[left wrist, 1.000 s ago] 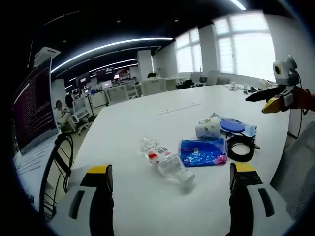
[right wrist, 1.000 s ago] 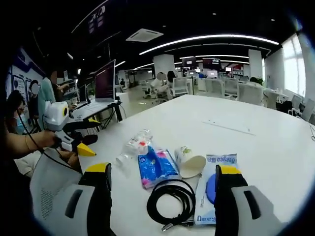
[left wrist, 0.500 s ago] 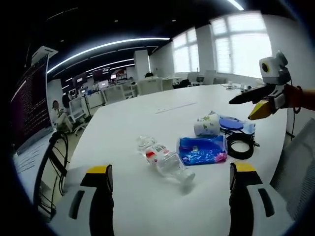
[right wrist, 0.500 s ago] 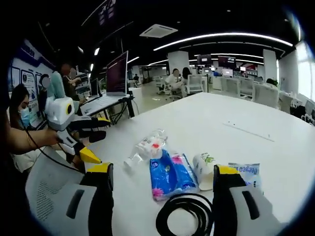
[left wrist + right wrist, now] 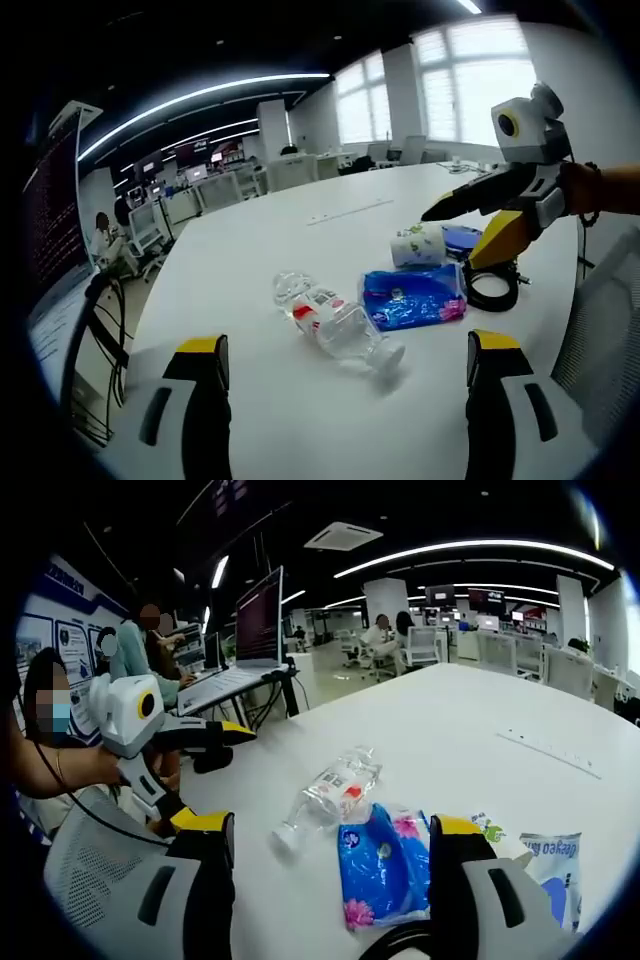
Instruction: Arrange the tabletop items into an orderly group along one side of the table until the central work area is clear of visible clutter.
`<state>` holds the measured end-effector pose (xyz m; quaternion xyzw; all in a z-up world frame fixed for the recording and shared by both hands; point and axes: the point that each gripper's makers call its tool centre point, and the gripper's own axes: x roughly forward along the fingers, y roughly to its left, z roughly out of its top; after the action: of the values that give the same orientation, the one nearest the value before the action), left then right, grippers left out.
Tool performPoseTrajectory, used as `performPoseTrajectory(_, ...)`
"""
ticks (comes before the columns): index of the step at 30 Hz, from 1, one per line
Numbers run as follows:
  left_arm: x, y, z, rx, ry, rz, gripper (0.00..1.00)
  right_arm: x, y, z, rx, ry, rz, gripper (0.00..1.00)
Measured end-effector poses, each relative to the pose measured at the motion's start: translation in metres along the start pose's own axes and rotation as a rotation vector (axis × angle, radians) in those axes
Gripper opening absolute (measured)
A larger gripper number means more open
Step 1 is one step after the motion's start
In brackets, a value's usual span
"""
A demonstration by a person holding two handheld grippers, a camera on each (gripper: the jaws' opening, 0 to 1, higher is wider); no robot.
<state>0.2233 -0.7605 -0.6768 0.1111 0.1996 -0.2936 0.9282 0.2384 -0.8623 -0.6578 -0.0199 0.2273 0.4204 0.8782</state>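
Fingers are spread wide on the left gripper point(image 5: 345, 400) and the right gripper point(image 5: 330, 880), with nothing pinched. The clear plastic bottle point(image 5: 335, 325) is seen lying flat on the white table point(image 5: 250, 260), the blue tissue pack point(image 5: 415, 300) just beside it, the paper cup point(image 5: 418, 247) and black cable coil point(image 5: 492, 290) beyond. Approach, it seems; a grasp on one item is called for next.

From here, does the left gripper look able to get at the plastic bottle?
Probably yes: the left gripper is open, the plastic bottle lies on its side straight ahead, with bare table between them.
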Motion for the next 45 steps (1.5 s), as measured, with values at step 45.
performPoseTrajectory(45,0.009,-0.001,-0.034,0.062,0.001,-0.046,0.97,0.073,0.031,-0.041,-0.007,0.076,-0.080,0.59)
